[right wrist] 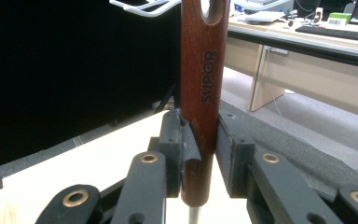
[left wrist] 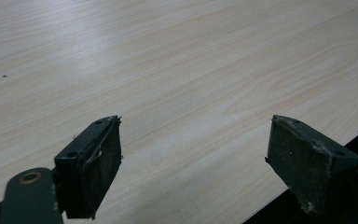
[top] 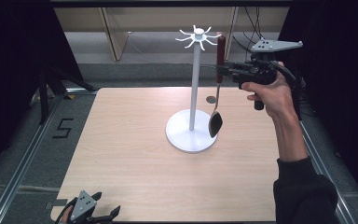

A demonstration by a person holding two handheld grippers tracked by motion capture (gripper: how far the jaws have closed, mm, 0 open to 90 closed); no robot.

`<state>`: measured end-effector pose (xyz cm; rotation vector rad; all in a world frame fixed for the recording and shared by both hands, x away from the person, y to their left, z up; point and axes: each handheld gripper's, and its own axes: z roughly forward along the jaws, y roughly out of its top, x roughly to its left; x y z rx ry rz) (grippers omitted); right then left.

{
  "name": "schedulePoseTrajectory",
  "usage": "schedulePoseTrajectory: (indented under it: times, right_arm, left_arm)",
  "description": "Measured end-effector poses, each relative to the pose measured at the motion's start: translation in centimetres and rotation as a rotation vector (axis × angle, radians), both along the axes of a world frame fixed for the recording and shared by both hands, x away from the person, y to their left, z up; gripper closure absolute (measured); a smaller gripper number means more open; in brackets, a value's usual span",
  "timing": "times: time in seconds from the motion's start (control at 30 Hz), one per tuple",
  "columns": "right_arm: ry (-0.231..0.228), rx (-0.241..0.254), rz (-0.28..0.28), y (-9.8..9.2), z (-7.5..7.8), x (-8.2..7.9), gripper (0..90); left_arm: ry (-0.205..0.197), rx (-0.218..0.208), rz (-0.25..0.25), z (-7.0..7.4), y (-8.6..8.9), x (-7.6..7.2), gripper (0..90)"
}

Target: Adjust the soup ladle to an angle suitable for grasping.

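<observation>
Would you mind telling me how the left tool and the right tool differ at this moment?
The left tool stands open with nothing between its jaws; the right tool is shut on the brown wooden handle of a metal ladle. The left tool sits low at the near edge of the pale wooden table; the right tool is raised beside the white hook stand. Both have black jaws.

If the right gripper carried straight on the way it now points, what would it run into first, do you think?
Probably the white stand's pole. The right gripper, shut on the spoon, points left in the high view toward it, though depth is unclear; it might pass beside it.
</observation>
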<state>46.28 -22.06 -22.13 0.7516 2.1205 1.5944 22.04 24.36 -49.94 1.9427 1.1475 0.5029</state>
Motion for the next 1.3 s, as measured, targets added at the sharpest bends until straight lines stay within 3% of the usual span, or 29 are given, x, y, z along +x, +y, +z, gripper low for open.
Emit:
schedulePoseTrajectory:
  times: [0.27, 0.47, 0.7, 0.83, 1.3]
  right_arm:
    - [0.034, 0.01, 0.02, 0.37, 0.23, 0.01, 74.1]
    - [0.021, -0.009, 0.006, 0.57, 0.31, 0.23, 74.1]
    - [0.021, 0.011, 0.014, 0.41, 0.57, 0.23, 74.1]
    - [0.026, -0.008, -0.001, 0.14, 0.62, 0.23, 74.1]
    - [0.042, -0.041, -0.034, 0.63, 0.29, 0.59, 74.1]
  left_arm:
    - [-0.006, -0.002, -0.006, -0.03, -0.02, 0.04, 16.9]
    - [0.002, 0.0, -0.001, 0.0, 0.02, 0.0, 16.9]
    - [0.001, 0.0, -0.003, -0.01, 0.01, -0.01, 16.9]
    - [0.001, 0.016, -0.008, 0.05, 0.06, 0.0, 17.0]
    - [0.0, 0.015, -0.01, 0.06, 0.06, 0.0, 16.9]
